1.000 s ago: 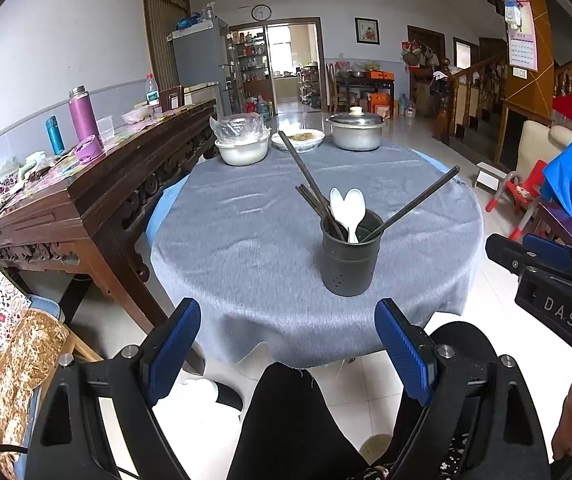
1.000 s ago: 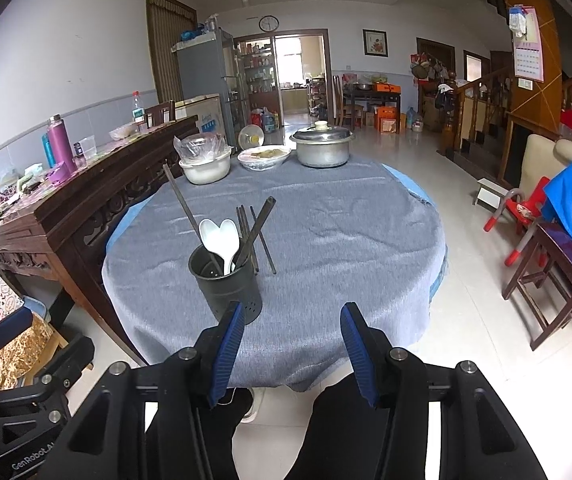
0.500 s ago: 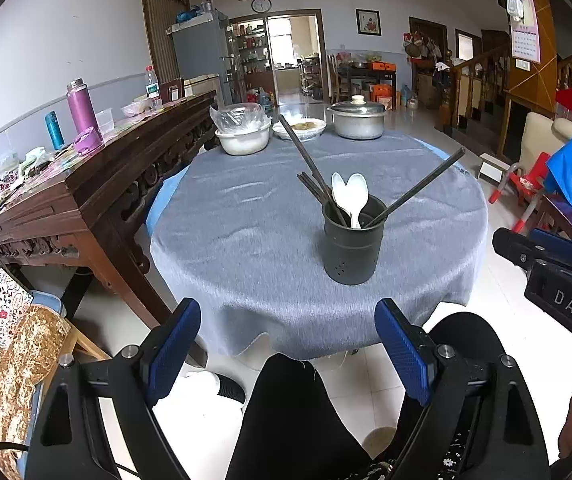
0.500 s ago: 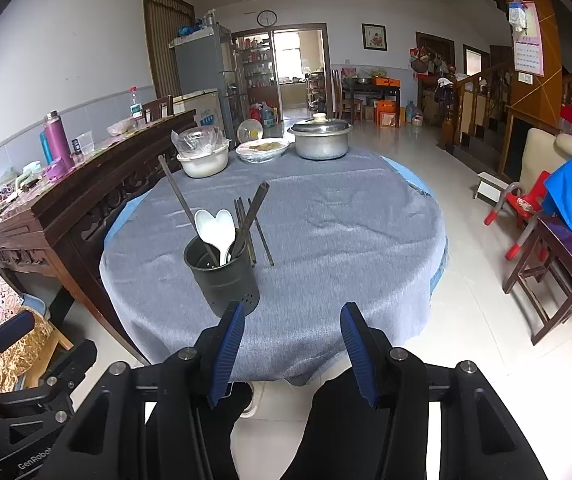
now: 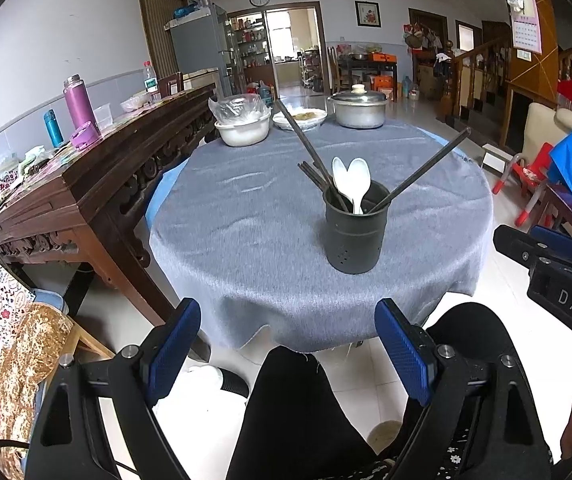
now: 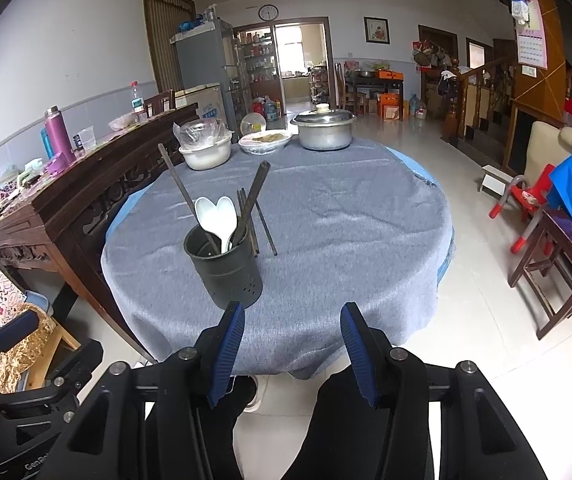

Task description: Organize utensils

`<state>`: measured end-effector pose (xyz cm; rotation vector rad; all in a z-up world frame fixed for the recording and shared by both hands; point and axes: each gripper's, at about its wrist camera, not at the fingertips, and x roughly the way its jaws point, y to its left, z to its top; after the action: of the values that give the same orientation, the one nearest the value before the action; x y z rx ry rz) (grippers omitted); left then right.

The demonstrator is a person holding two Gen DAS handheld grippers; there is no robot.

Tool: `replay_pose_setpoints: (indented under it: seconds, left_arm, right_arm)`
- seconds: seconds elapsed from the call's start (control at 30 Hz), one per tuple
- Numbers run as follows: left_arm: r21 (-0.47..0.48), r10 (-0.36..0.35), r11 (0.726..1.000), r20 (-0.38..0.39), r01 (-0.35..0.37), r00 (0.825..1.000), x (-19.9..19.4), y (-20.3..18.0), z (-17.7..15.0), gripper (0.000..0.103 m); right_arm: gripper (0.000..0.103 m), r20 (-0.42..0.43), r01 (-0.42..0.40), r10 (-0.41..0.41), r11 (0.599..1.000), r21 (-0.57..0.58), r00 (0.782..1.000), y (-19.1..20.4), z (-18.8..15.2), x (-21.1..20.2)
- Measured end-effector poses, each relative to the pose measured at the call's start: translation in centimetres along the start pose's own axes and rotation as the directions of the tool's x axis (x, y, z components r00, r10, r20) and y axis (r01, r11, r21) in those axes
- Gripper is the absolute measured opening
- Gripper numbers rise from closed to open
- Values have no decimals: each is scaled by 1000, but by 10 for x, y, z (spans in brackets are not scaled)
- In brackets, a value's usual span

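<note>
On the round grey table (image 5: 246, 216), left of the pair of white spoons (image 5: 352, 178), dark chopsticks (image 6: 254, 224) lay flat on the cloth just behind the black utensil holder (image 5: 356, 230). Those seemed left to collect; two chopsticks and the spoons already stood inside. Below the table edge, the left gripper (image 5: 288, 344) gaped wide and empty, and the right gripper (image 6: 290, 350) stood half-parted, holding nothing.

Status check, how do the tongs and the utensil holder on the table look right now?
Left tongs open, empty. Right tongs open, empty, short of the table. Utensil holder upright with two white spoons and chopsticks; more chopsticks lie loose beside it. Nothing blocking.
</note>
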<state>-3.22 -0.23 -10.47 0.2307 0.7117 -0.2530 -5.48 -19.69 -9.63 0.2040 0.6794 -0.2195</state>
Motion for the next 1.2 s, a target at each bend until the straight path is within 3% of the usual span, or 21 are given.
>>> replay_pose_setpoints:
  seconds: [0.23, 0.53, 0.87, 1.1, 1.2]
  left_arm:
    - [-9, 9, 1000, -62, -10, 998, 28, -1, -6, 89]
    - [-87, 9, 996, -181, -26, 983, 77, 14, -16, 89]
    - [-119, 31, 991, -291, -68, 956, 131, 36, -23, 89]
    - [-174, 111, 972, -256, -158, 960, 158, 76, 4, 89]
    - [-177, 149, 965, -227, -192, 962, 169, 93, 20, 89]
  right_arm:
    - [54, -52, -16, 17, 1000, 18, 998, -11, -12, 24]
    - [54, -156, -32, 37, 999, 36, 987, -22, -27, 63]
    - [54, -302, -30, 52, 997, 77, 952, -36, -38, 128]
    - [54, -304, 2, 33, 994, 113, 952, -73, -12, 169]
    - [54, -282, -33, 69, 991, 131, 957, -89, 16, 190]
